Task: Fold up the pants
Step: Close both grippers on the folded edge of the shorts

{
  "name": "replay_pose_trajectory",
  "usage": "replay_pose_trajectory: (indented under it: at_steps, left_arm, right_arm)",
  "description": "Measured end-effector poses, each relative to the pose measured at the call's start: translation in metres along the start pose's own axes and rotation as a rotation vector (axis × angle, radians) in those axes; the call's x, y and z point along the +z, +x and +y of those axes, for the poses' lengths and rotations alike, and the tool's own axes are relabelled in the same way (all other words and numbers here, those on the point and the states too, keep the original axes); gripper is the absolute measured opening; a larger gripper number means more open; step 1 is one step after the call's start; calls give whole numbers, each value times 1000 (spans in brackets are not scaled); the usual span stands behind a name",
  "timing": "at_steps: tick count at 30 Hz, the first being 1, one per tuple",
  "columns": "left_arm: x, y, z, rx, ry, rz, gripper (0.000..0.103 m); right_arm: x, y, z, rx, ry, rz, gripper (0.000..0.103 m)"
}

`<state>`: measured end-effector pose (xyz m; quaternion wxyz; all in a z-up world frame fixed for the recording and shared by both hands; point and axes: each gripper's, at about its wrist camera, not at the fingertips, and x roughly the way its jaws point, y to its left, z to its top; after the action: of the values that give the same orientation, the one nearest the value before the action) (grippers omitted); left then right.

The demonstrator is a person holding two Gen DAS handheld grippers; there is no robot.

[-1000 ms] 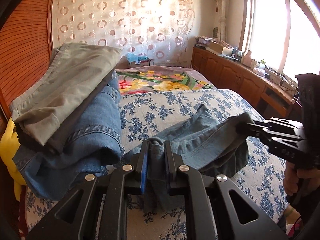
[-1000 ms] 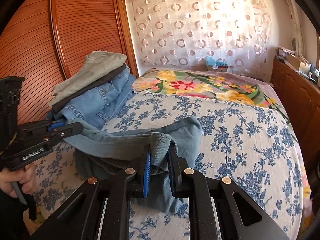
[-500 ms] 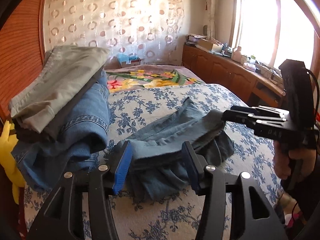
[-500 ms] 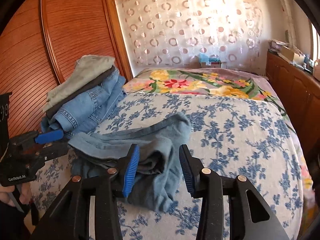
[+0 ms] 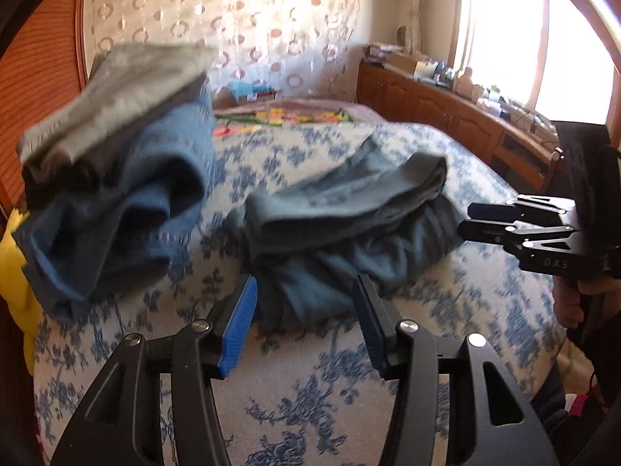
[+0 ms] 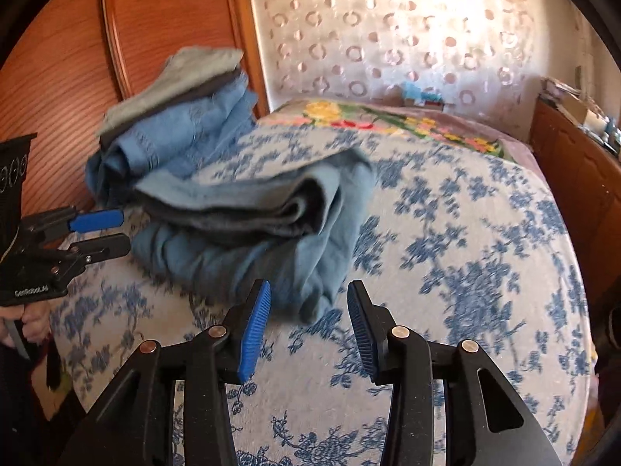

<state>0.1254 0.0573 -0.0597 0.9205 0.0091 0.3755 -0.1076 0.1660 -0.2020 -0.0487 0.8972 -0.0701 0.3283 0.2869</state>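
- Loosely folded, blue-grey pants (image 5: 345, 225) lie in a bundle on a bed (image 5: 310, 400) spread with a blue-flowered cover.
- Just short of the bundle's near edge, the left gripper (image 5: 304, 310) has its blue-padded fingers (image 5: 240, 322) apart, with nothing between them.
- Likewise the right gripper (image 6: 306, 318) stands with its fingers (image 6: 254, 326) spread and clear of the cloth, at the bundle's right corner.
- Beside the pants, toward a wooden wardrobe (image 6: 70, 70), sits a stack of folded clothes (image 5: 116, 178): grey trousers over blue jeans.
- Beyond, a floral blanket (image 6: 388, 120) covers the far end of the bed, below a patterned curtain (image 6: 388, 31).
- A hand (image 5: 574, 299) grips the right gripper's handle.
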Motion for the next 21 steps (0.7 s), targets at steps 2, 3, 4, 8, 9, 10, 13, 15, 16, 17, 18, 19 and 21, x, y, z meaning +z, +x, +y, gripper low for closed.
replay_pose_trajectory:
  at_steps: [2, 3, 4, 8, 9, 10, 13, 15, 16, 17, 18, 19, 21]
  left_arm:
    - [-3, 6, 4, 0, -4, 30, 52]
    - [-4, 9, 6, 1, -6, 38, 52]
    - [-4, 10, 8, 9, -10, 40, 52]
    - [-5, 13, 13, 8, -26, 40, 52]
    - [-5, 14, 13, 6, -27, 41, 52]
    - [-5, 15, 13, 4, -25, 43, 52]
    - [-4, 18, 12, 4, -15, 52, 49]
    - [-4, 21, 9, -6, 1, 67, 46]
    - [-3, 21, 10, -10, 8, 72, 41]
    - [-4, 22, 9, -15, 16, 77, 39]
    - [-4, 23, 8, -23, 22, 82, 33]
    - [-5, 23, 6, -28, 31, 80, 28]
    - [-5, 22, 3, -38, 39, 77, 19]
  right_arm:
    - [1, 5, 2, 15, -7, 20, 43]
    - [3, 7, 3, 19, -8, 24, 43]
    - [4, 9, 3, 25, -10, 29, 43]
    - [7, 16, 7, 24, -15, 55, 43]
    - [8, 20, 4, 27, -13, 62, 43]
    - [9, 26, 3, 24, -11, 70, 43]
    - [11, 31, 4, 20, -22, 76, 43]
    - [11, 34, 4, 20, -31, 80, 42]
    - [10, 34, 5, 18, -35, 75, 35]
    - [9, 33, 5, 34, -35, 70, 26]
    - [9, 31, 5, 41, -41, 64, 21]
    - [7, 28, 5, 34, -46, 56, 18]
    - [4, 24, 4, 35, -50, 49, 15]
